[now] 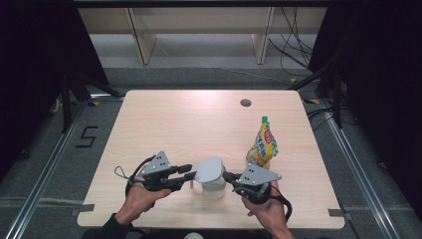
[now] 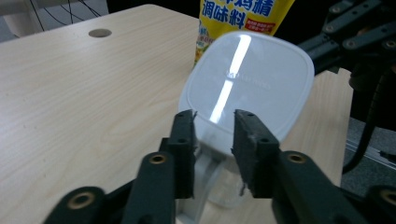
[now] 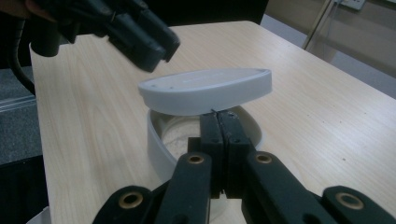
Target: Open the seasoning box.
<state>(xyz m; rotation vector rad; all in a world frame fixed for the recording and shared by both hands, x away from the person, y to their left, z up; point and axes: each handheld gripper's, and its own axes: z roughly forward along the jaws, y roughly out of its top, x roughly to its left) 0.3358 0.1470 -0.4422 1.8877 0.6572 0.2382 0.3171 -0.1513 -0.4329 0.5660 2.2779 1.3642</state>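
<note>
A clear jar [image 1: 213,187] with a white rim [image 3: 156,144] stands near the table's front edge. Its white lid [image 1: 209,169] is tilted up over the mouth, and whitish powder [image 3: 180,136] lies inside. My left gripper [image 1: 191,174] comes in from the left. Its jaws stand apart at the lid's near edge [image 2: 252,74], and the pads [image 2: 184,135] do not press on it. My right gripper [image 3: 218,114] comes from the right with its jaws shut together, tips just under the raised lid [image 3: 205,88] at the rim. Whether they pinch a tab I cannot tell.
A yellow seasoning pouch [image 1: 263,147] with a green cap stands just behind and right of the jar, close to my right gripper [image 1: 226,176]. The wooden table [image 1: 174,124] has a round cable hole [image 1: 245,102] at the back. Shelving and cables lie beyond.
</note>
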